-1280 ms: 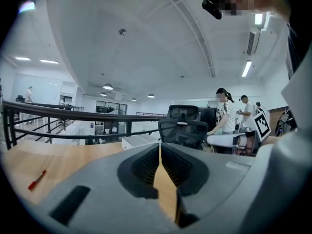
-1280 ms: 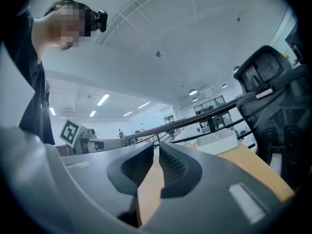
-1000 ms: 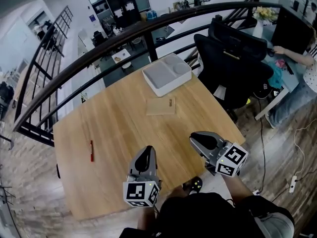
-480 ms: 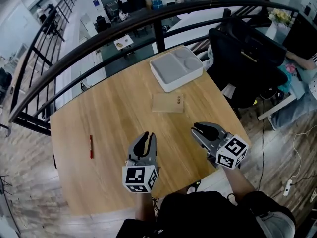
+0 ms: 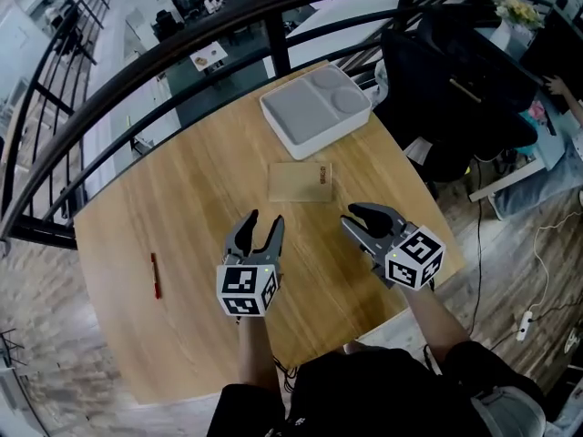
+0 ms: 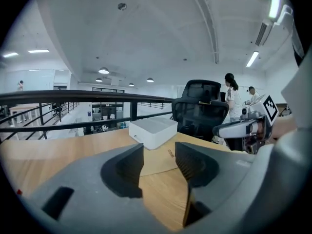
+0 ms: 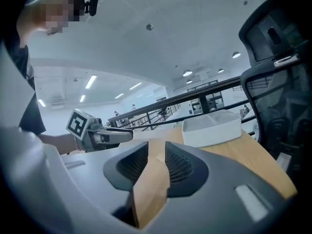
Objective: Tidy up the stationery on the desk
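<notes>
- I see bare bench (image 5: 191, 189) ahead of both grippers; the right gripper (image 5: 350, 217) sits near its right edge.
- Left gripper (image 5: 262, 218): jaws just opening, half apart, empty.
- Right jaws just opening, narrower gap, empty.

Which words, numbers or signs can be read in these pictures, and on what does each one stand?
Brown notebook: short dark print near one edge, too small and blurred to read.
Left gripper and right gripper: black-and-white square markers on their cubes, no letters; the jaws have just been opening, nothing between them.
White tray: no print visible.
No text is readable.
</notes>
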Demonstrator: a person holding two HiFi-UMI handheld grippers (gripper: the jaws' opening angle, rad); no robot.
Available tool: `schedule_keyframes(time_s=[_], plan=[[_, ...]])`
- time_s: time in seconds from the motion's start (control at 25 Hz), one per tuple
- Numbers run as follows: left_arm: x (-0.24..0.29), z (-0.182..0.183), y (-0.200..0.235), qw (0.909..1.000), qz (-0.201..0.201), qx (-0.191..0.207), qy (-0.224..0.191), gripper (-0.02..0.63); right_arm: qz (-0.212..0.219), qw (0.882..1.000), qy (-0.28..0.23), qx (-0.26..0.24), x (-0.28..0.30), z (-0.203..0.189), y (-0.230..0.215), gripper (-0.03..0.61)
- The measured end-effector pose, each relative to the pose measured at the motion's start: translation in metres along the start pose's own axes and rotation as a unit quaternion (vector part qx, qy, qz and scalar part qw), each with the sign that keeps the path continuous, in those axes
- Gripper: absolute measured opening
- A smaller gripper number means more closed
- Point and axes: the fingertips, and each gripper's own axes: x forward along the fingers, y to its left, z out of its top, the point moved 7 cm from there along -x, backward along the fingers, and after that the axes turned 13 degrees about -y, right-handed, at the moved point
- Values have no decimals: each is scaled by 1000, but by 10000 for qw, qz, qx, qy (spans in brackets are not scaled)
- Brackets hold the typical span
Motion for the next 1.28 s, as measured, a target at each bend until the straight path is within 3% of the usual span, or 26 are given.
schedule_keyframes(time_s=[0.4,0.8,1.28], plan=[[48,-62,38,9964,-140,-440,710,295,-331,9980,536,73,40,-36,-34,138],[87,-106,47,9881,-339,-783,1279,362,-696,9885,1343,74,68,-78,-67,203],[101,-117,35,9795,-330,-313,1961,371,-777,9722,2206,-49,81,-108,-69,253]])
